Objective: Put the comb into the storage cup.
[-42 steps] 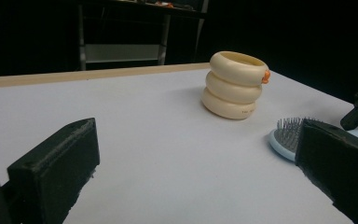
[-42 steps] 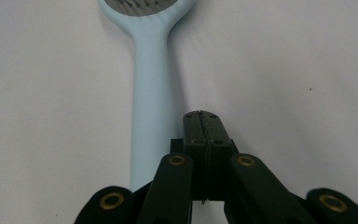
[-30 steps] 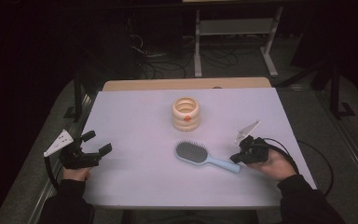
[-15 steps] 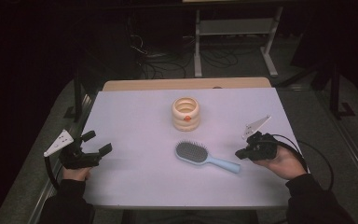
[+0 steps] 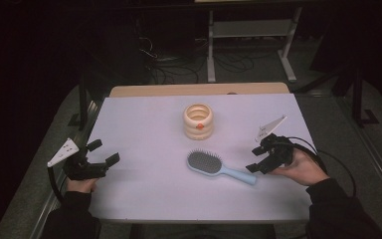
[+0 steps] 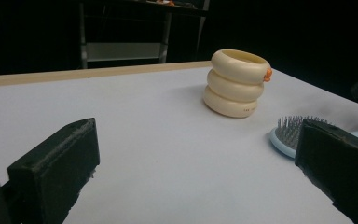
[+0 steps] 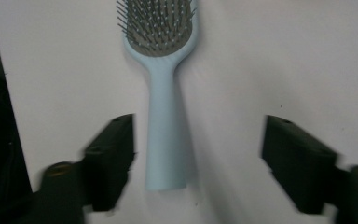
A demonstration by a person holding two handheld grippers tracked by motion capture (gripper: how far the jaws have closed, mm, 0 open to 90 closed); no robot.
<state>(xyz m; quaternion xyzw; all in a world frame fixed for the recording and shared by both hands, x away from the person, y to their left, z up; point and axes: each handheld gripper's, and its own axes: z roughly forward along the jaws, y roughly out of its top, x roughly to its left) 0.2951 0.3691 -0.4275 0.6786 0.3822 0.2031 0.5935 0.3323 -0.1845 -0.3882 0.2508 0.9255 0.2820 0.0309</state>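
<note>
A light blue hairbrush [image 5: 219, 168] with grey bristles lies flat on the white table [image 5: 144, 124], handle toward the right. My right gripper [image 5: 254, 159] hovers just off the handle's end; its jaws have just been opening and now stand wide apart. In the right gripper view the brush handle [image 7: 165, 135] lies on the table below and between the jaws, touching neither. My left gripper [image 5: 104, 153] rests open near the table's left edge. Between its jaws, far off, I see a cream ringed holder [image 6: 237, 82] and the brush head [image 6: 286, 135].
The cream ringed holder [image 5: 198, 121] with an orange spot stands upright at the middle rear of the table. A wooden strip [image 5: 199, 89] runs along the far edge. Beyond it are a metal rack [image 5: 248, 30] and cables on a dark floor.
The right gripper drew back to the right off the brush handle, rose a little, and its jaws opened. The brush stays on the table. The left gripper has not moved.
</note>
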